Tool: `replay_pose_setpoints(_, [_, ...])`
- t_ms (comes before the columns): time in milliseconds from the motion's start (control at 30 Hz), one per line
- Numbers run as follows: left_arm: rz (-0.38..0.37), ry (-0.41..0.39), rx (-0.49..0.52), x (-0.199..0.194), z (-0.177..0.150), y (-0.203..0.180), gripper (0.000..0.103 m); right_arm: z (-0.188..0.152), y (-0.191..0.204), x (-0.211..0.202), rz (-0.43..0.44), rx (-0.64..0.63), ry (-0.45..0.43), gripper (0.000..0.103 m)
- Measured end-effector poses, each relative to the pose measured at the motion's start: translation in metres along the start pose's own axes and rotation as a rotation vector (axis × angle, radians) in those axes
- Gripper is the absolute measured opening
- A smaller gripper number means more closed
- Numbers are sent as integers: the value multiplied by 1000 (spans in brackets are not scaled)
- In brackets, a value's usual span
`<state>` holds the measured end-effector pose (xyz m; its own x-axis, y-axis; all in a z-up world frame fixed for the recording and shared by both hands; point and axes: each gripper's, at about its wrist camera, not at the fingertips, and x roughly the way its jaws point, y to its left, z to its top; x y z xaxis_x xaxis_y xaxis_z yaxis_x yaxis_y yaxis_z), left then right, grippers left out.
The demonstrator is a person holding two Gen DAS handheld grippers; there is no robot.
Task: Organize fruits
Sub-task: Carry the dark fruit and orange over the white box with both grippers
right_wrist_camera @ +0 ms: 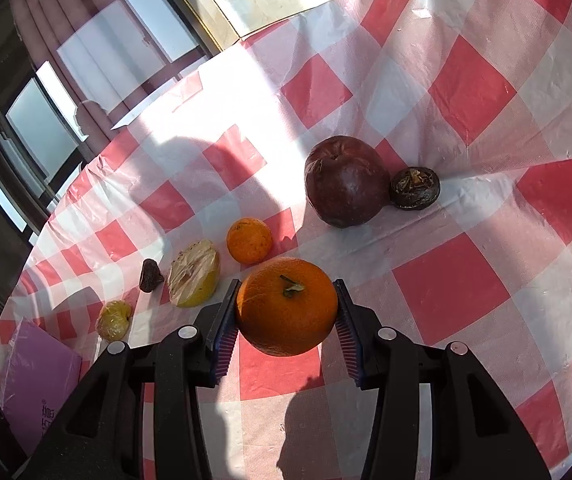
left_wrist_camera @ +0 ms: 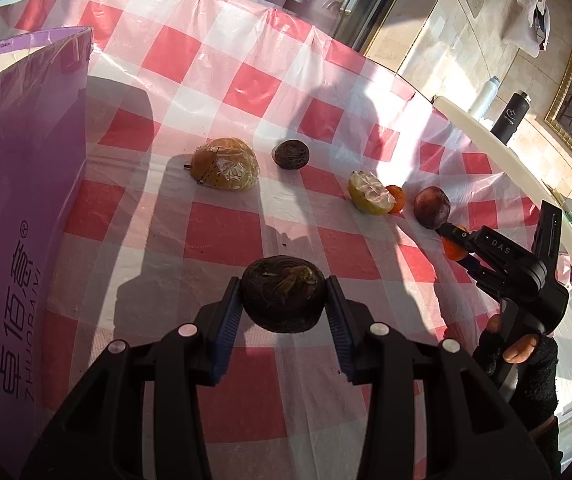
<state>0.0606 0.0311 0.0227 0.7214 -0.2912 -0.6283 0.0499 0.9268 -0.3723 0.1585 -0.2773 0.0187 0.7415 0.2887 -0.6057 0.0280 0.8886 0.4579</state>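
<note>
Two grippers, both loaded: the left gripper pinches a dark round fruit over the checked cloth, purple box at its left; the right gripper clamps an orange, dark red apple beyond.

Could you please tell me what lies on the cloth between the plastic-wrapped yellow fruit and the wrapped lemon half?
In the left wrist view, one small dark round fruit sits between the wrapped yellow fruit and the lemon half, slightly farther back.
</note>
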Motion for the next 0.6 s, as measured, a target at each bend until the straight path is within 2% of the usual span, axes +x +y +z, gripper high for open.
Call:
replay_pose_setpoints(133, [33, -7, -5, -2, -1, 0, 42, -6, 4, -5, 15, 3, 18, 45])
replay_pose_setpoints(200, [50, -22, -3, -11, -7, 0, 42, -19, 6, -15, 25, 42, 41, 45])
replay_pose_setpoints(333, [77, -83, 60, -49, -33, -12, 42, -60, 23, -54, 108, 68, 8, 45])
replay_pose_setpoints(467, [96, -130, 154, -87, -52, -32, 42, -93, 48, -78, 131, 30, 1, 45])
replay_pose_setpoints(600, [133, -213, 188, -125, -61, -40, 42, -111, 68, -87, 126, -7, -2, 45])
